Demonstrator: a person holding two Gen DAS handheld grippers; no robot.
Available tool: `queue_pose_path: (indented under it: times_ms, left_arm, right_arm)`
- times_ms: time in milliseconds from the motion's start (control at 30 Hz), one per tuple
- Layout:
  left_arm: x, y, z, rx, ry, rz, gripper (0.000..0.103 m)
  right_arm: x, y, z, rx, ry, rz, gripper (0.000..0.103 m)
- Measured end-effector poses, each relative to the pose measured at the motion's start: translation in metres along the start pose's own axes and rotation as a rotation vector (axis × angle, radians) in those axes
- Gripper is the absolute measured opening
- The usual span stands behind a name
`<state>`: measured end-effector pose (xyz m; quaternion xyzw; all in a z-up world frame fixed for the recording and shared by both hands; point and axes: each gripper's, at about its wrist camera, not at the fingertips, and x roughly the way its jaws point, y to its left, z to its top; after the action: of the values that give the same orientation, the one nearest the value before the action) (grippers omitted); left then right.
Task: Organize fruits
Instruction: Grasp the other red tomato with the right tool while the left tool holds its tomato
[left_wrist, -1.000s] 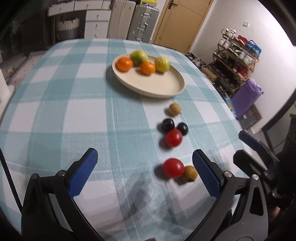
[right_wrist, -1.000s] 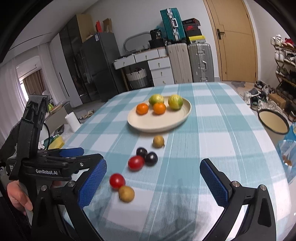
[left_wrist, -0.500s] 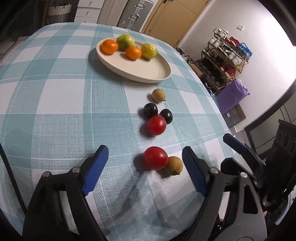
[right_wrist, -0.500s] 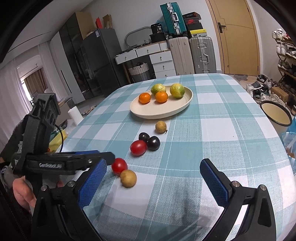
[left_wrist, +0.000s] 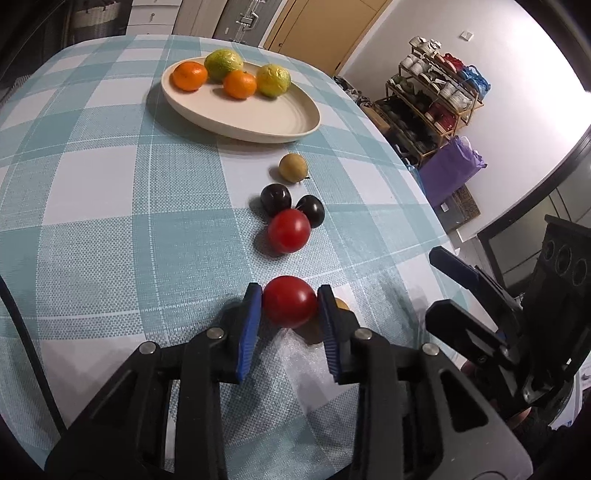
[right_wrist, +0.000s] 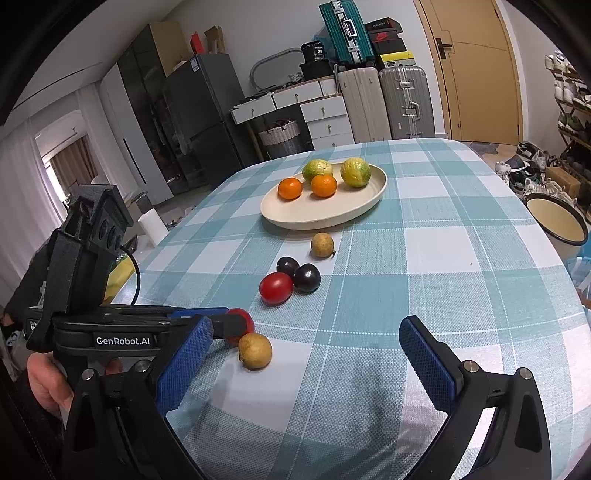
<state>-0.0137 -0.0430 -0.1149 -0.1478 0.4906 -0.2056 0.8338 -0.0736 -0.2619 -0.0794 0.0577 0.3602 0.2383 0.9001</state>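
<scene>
Bench under a teal-and-white check cloth (left_wrist: 110, 192), suitcases and a door behind. Near tomato (left_wrist: 289, 301) sits on the cloth at the bench's near edge, between the left tool's (left_wrist: 290, 306) blue pads; jaws closing, pads touching both its sides. Brown fruit (right_wrist: 255, 350) just beside it, partly hidden behind the tool's right finger in the left view. Second tomato (left_wrist: 289, 230) further along, touching two dark plums (left_wrist: 276, 198). Another brown fruit (left_wrist: 293, 168) past those. Plate (left_wrist: 266, 122) beyond holds two oranges (left_wrist: 190, 75) and two green-yellow citrus (left_wrist: 223, 64). Right tool (right_wrist: 306, 354) spread wide, nothing between its pads, above the cloth.
</scene>
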Motion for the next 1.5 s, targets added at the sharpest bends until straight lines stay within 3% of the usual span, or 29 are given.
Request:
queue_pose_path:
  times_ms: [367, 767, 933, 1033, 1133, 1333, 1500]
  left_arm:
    - [-0.017, 0.013, 0.007, -0.020, -0.040, -0.009, 0.027]
    - [-0.044, 0.047, 0.017, -0.064, -0.097, -0.007, 0.027]
    - [-0.048, 0.056, 0.016, -0.070, -0.100, 0.002, 0.027]
    - [-0.048, 0.059, 0.016, -0.071, -0.100, -0.004, 0.027]
    - [-0.046, 0.062, 0.016, -0.074, -0.096, -0.013, 0.027]
    - [-0.041, 0.064, 0.018, -0.076, -0.087, -0.030, 0.027]
    - [-0.038, 0.066, 0.019, -0.078, -0.082, -0.040, 0.027]
  right_arm:
    - [0.004, -0.006, 0.005, 0.053, 0.020, 0.040, 0.103]
    - [0.040, 0.011, 0.017, 0.071, 0.094, 0.120, 0.101]
    - [0.063, 0.018, 0.022, 0.089, 0.145, 0.131, 0.083]
    - [0.072, 0.017, 0.023, 0.115, 0.159, 0.109, 0.080]
    - [0.080, 0.016, 0.023, 0.132, 0.181, 0.104, 0.070]
    - [0.087, 0.017, 0.026, 0.134, 0.182, 0.077, 0.059]
    - [0.090, 0.018, 0.028, 0.143, 0.182, 0.068, 0.056]
